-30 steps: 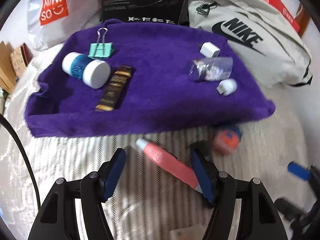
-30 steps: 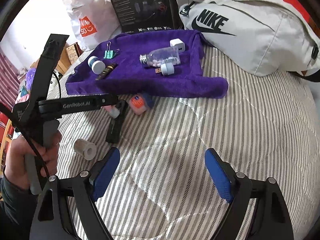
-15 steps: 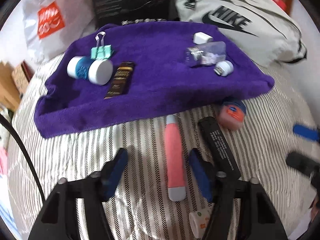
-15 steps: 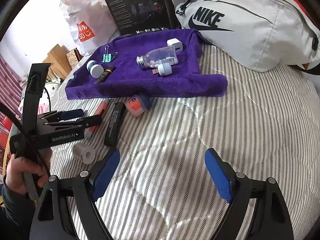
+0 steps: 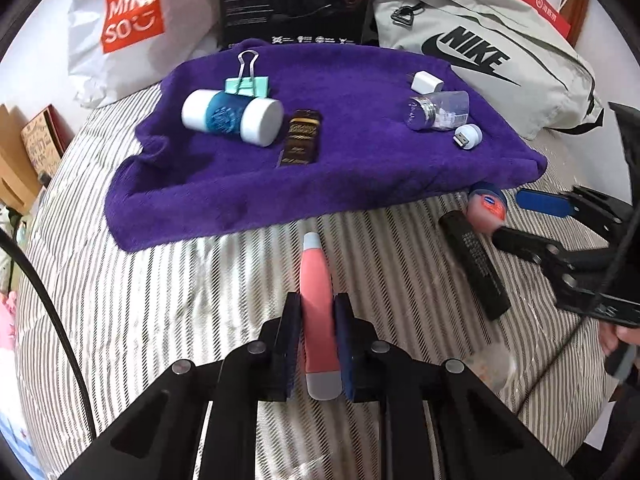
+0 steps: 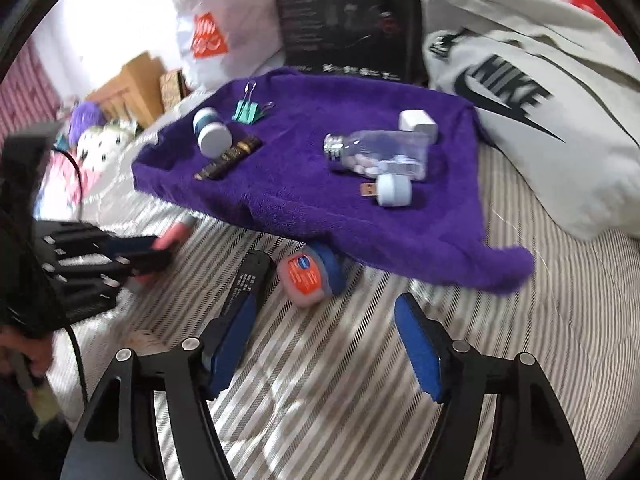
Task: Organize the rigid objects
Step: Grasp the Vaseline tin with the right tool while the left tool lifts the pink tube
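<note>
The left gripper [image 5: 316,332] has its fingers [image 5: 291,328] clamped on the pink tube [image 5: 317,280], which lies on the striped bed [image 5: 160,300] just before the purple towel [image 5: 360,152]. The right gripper [image 6: 324,352] has its fingers [image 6: 418,348] wide apart, near the orange-labelled jar [image 6: 306,276] and the black stick [image 6: 246,280].

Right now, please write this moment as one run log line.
left gripper: shut on pink tube | right gripper: open, near orange jar | purple towel: six items on it
</note>
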A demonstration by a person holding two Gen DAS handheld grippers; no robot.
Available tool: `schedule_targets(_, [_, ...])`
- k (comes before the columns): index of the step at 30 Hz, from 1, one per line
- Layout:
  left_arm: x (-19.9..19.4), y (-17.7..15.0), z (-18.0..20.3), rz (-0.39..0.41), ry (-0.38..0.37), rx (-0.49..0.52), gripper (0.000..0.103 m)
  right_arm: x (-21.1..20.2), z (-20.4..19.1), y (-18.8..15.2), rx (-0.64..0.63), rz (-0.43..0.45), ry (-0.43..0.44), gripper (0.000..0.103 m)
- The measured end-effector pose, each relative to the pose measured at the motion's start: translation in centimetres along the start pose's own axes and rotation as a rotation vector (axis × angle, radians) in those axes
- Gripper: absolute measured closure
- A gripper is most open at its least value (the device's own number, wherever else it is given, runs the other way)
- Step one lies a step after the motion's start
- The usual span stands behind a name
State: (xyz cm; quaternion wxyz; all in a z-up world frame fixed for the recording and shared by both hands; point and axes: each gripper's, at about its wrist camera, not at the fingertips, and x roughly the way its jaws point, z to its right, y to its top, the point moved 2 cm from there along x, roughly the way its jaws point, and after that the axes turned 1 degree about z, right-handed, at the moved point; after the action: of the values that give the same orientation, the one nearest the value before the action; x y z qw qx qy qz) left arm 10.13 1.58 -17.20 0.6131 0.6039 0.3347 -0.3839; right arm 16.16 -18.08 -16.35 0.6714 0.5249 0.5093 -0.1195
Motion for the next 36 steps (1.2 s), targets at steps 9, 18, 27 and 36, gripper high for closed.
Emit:
schedule_targets(9, [0.1, -0.1, -0.4, 0.009, -0.018, 0.019, 0.086, 2.2, -1.7, 0.8, -0.158, 0.008, -0.024, 0.054])
schedule_targets(18, [-0.4, -0.8, -0.8, 0.014, -0.028, 0.025, 0.086, 0.9, -1.2, -0.6, -0.059, -0.025, -0.008, 0.063])
schedule_targets(27, [-0.4, -0.9, -0.1, 0.042, 0.022, 0.066, 0.086, -0.9, 0.4, -3.3, 0.045, -0.039, -0.055, 0.062])
schedule_targets(36, [-1.3, -1.4, -1.2, 0.055, -0.092, 0.013, 0.086, -0.9, 0.4, -3.4, 0.085, -0.013, -0.060, 0.063])
